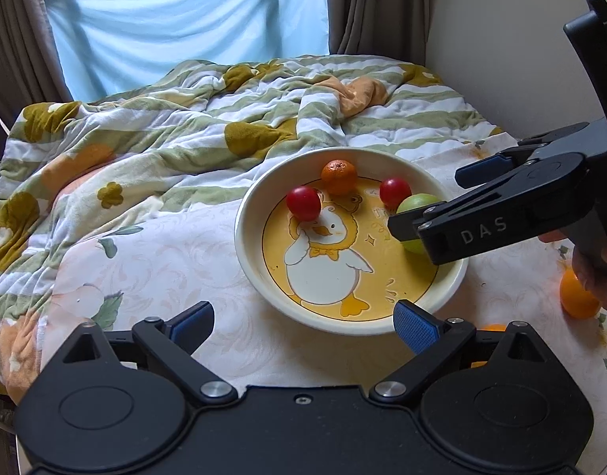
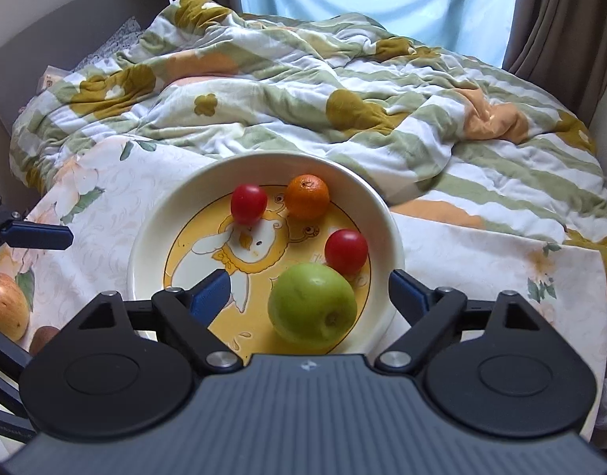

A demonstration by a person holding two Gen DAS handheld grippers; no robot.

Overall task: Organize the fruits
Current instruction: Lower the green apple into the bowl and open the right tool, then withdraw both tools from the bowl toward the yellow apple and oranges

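A cream plate (image 1: 248, 245) (image 2: 145, 245) with a duck picture lies on the flowered sheet. On it are two small red fruits (image 2: 248, 202) (image 2: 346, 251), a mandarin (image 2: 307, 196) and a green apple (image 2: 311, 304). My right gripper (image 2: 308, 283) is open, and the apple rests on the plate between its blue pads without touching them. From the left wrist view the right gripper (image 1: 424, 200) reaches in over the plate's right side and partly hides the green apple (image 1: 410, 205). My left gripper (image 1: 303, 312) is open and empty at the plate's near rim.
An orange (image 1: 578, 293) lies on the sheet right of the plate, beside the hand holding the right gripper. A red-yellow apple (image 2: 4, 304) and a brown fruit (image 2: 44, 336) lie left of the plate. A rumpled striped quilt (image 1: 164, 130) fills the far side.
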